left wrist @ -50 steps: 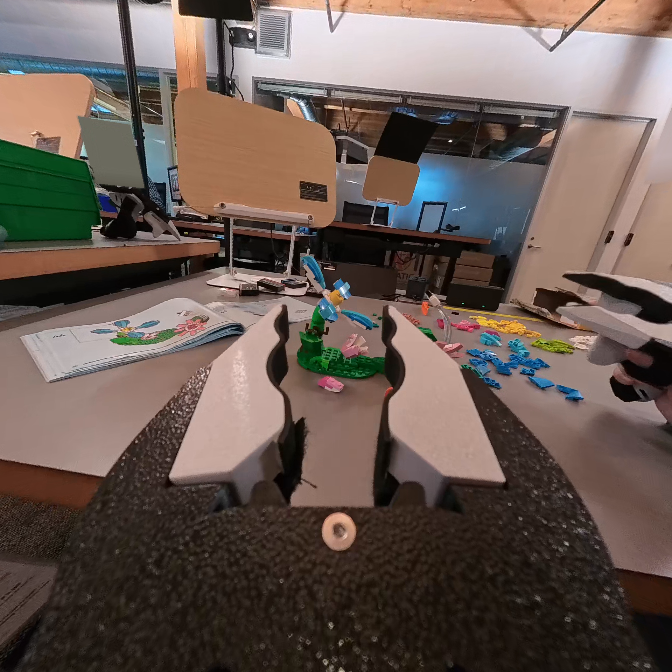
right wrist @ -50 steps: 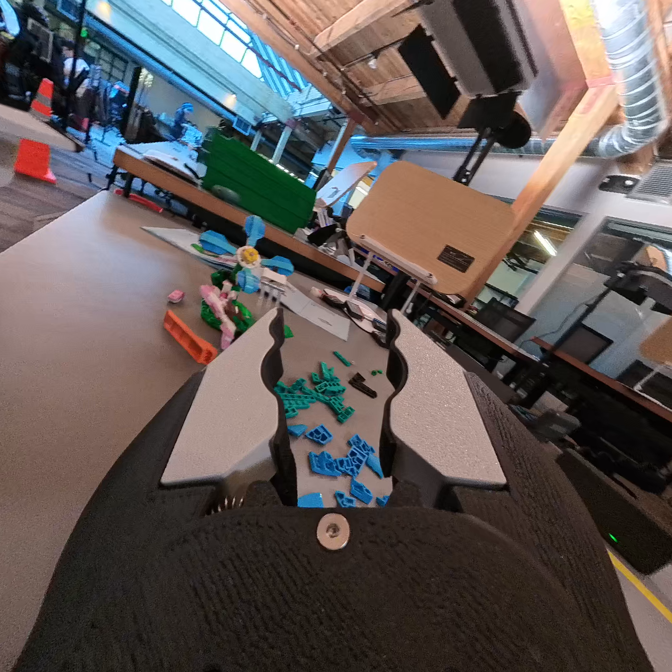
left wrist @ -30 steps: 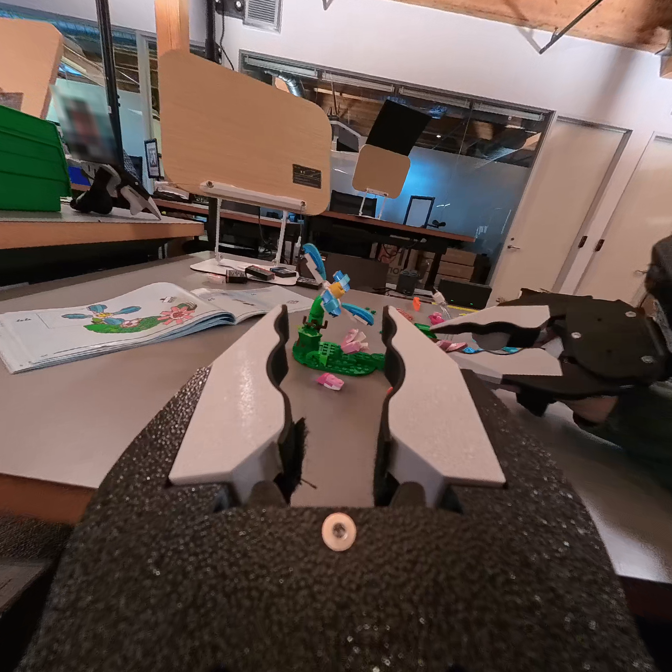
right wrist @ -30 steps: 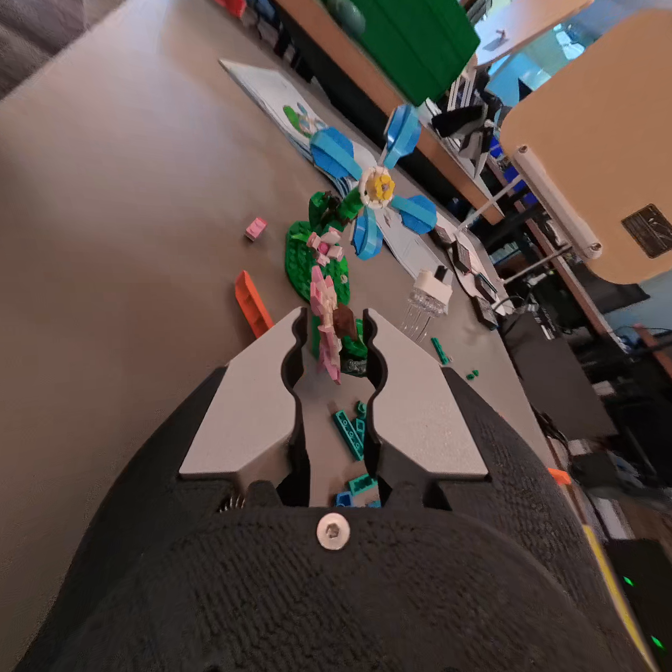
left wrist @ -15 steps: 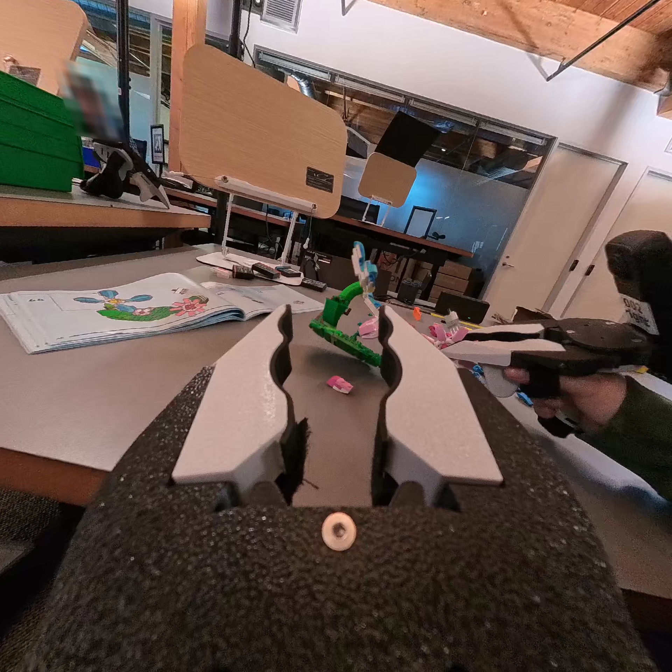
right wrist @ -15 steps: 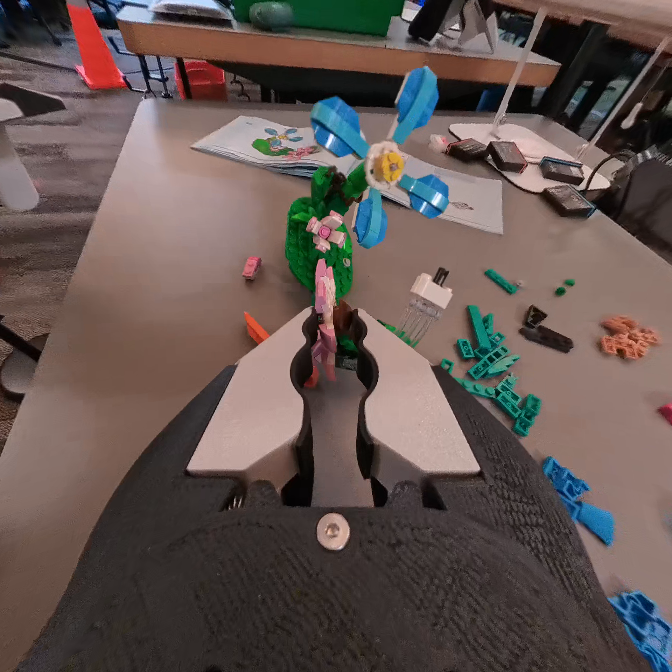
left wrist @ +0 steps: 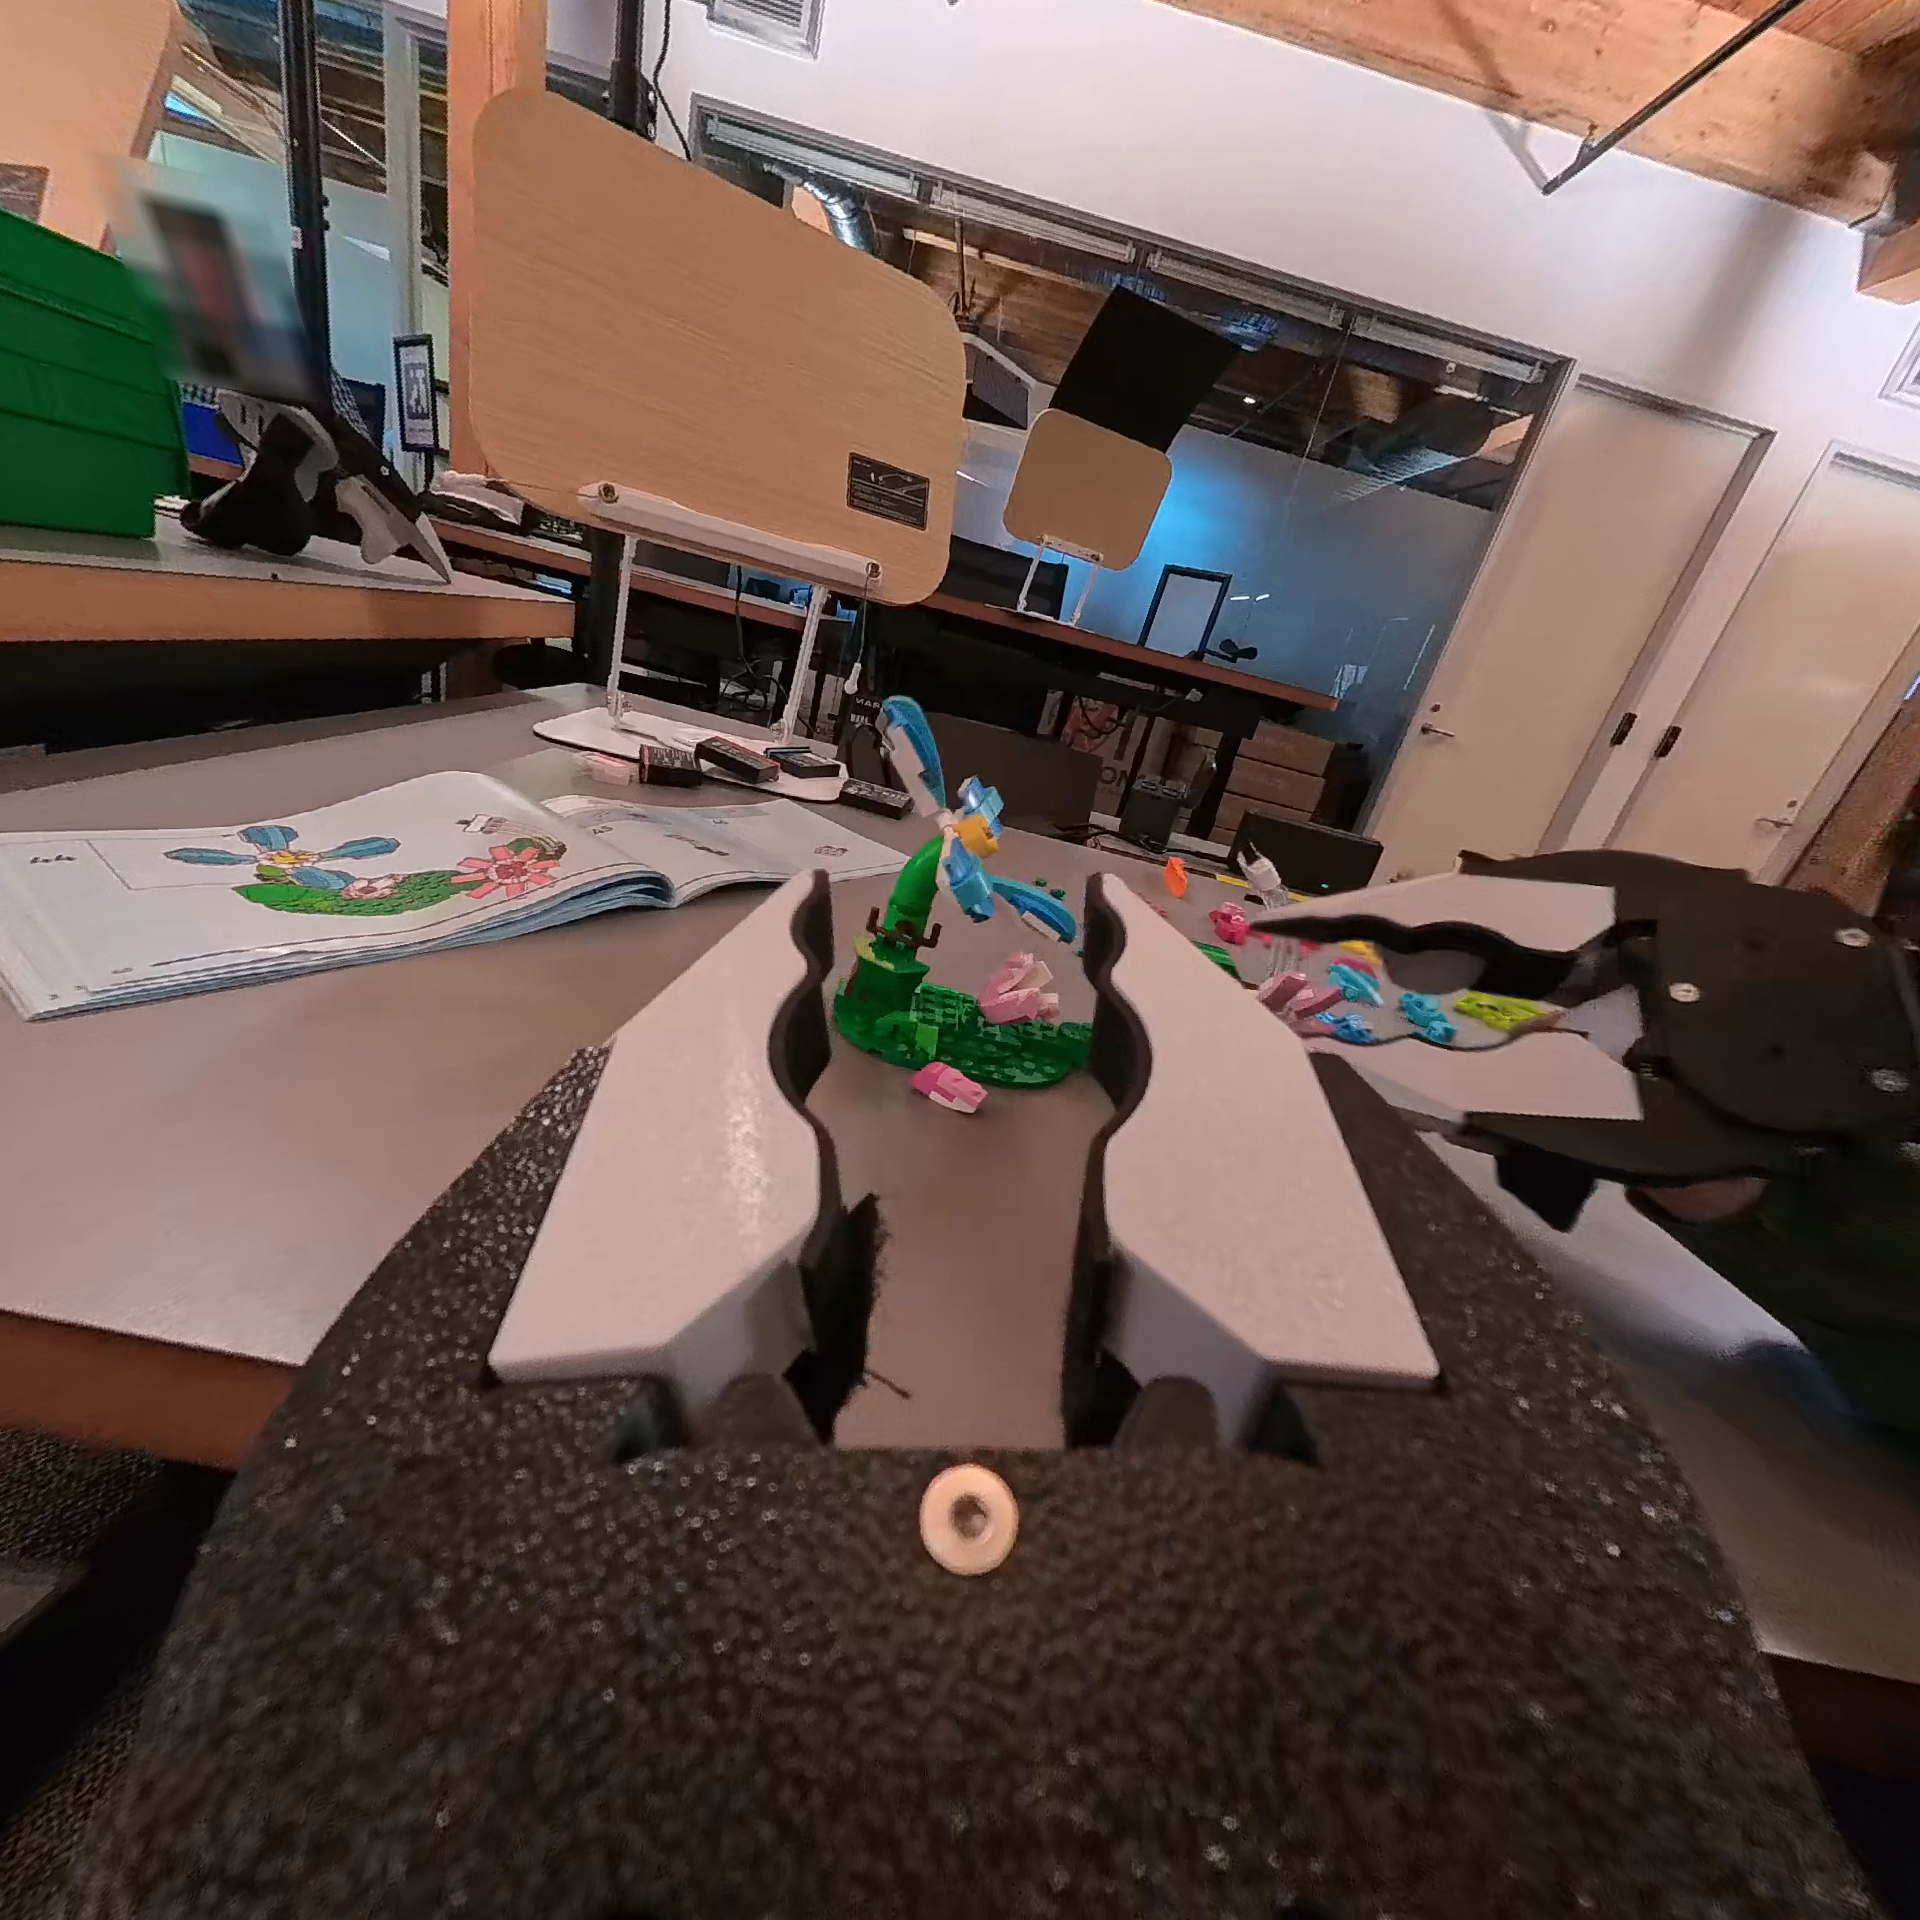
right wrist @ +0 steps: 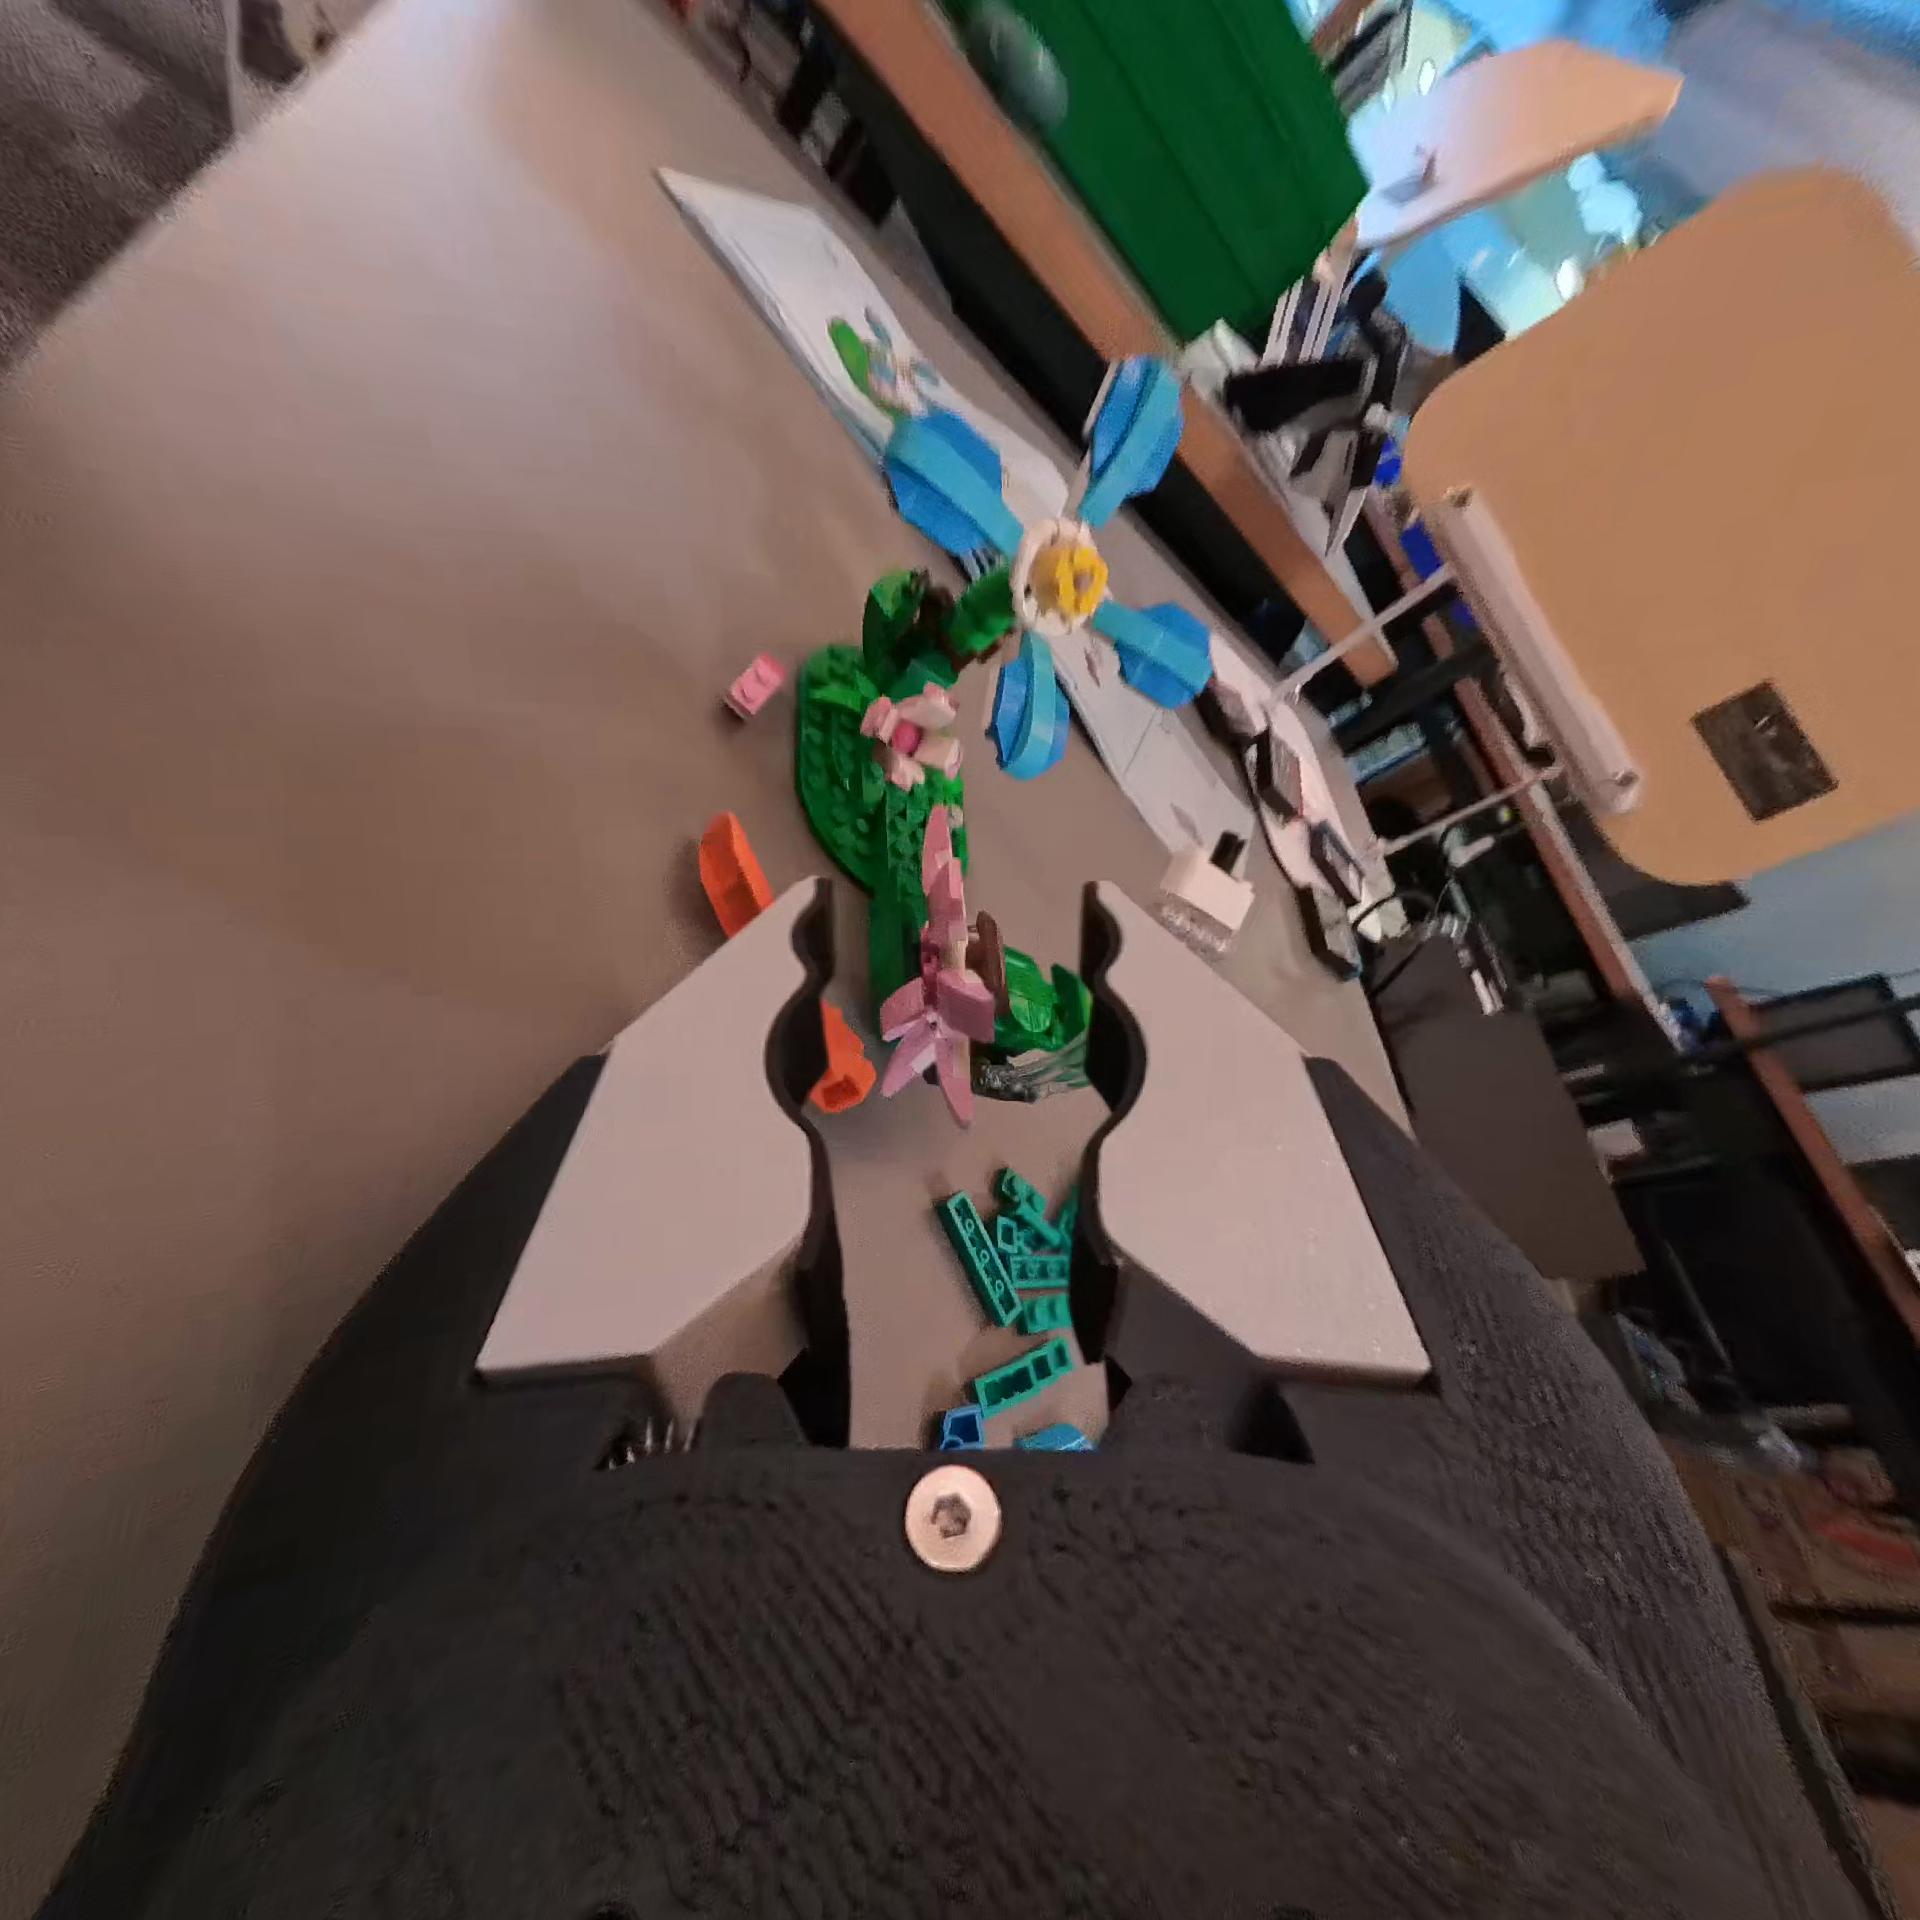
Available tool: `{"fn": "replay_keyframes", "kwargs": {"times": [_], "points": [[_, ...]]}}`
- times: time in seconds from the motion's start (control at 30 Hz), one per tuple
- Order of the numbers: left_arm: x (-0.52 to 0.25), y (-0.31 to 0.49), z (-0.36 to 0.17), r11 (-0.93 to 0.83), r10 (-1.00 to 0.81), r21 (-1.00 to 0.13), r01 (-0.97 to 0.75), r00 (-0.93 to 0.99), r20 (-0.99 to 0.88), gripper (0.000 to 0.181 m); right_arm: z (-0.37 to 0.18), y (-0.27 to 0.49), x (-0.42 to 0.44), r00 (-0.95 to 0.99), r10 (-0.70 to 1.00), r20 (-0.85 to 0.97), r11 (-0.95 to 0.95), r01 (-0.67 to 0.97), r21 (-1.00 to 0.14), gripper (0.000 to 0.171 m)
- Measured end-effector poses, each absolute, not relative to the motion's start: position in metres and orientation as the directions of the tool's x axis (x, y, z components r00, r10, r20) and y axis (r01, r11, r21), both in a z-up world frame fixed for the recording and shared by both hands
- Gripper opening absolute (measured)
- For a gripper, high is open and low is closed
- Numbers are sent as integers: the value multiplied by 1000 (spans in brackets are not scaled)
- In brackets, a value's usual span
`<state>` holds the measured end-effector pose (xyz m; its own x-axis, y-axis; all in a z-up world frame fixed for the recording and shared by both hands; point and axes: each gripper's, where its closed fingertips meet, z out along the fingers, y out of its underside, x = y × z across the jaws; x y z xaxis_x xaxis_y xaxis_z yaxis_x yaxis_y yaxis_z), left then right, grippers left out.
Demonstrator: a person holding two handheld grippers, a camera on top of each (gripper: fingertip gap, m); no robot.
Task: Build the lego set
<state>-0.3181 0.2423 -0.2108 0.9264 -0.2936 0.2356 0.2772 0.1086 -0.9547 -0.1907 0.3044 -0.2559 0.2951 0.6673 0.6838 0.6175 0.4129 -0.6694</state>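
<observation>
Two grey-fingered black grippers work over a wide grey table (left wrist: 260,1164) with a wood-coloured front edge, in an open workshop with timber ceiling beams, glass partitions and pale doors. Tan rounded board on a white stand (left wrist: 707,343) rises at the table's far edge, small black blocks at its foot. A neighbouring table at the left carries stacked green plastic bins (left wrist: 73,416); what they hold cannot be seen.

Near the table's middle stands the partly built lego set (left wrist: 935,997): a green plate base with a curved green stem, a blue-petalled flower with a yellow centre, and small pink blossoms. One loose pink brick (left wrist: 948,1086) lies just before it, an orange brick tool (right wrist: 732,873) beside it. An open instruction booklet (left wrist: 343,883) lies toward the left edge. Loose teal pieces (right wrist: 1013,1262) and mixed coloured pieces (left wrist: 1382,997) scatter toward the right.

The left gripper (left wrist: 956,914) hangs with jaws apart, holding nothing. The right gripper (right wrist: 956,925) is also spread, its fingers flanking the pink flower (right wrist: 940,1023) without clamping it.
</observation>
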Motion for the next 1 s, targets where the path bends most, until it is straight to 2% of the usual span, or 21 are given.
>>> {"fn": "replay_keyframes", "kwargs": {"times": [0.07,0.13,0.27,0.37,0.47,0.67,1.0], "points": [[-319,242,-209,115,-289,-954,276,928,233,48,-235,290,-185,327,623,710,494,539,-682,53],[-322,241,-208,122,-280,-954,273,932,230,48,-206,280,-163,446,543,711,565,432,-703,53],[-329,241,-207,138,-251,-949,284,937,244,50,-173,301,-84,750,433,501,508,257,-822,55],[-330,242,-209,138,-239,-947,292,937,254,51,-164,321,-48,856,387,341,454,145,-879,54],[-327,240,-208,143,-234,-950,278,942,240,51,-166,325,-46,863,426,270,426,72,-902,54],[-331,236,-206,153,-212,-951,268,949,233,52,-162,314,-55,834,460,305,468,64,-882,51],[-323,240,-215,127,-213,-960,251,952,221,52,-162,316,-48,828,509,235,433,-11,-901,49]]}}
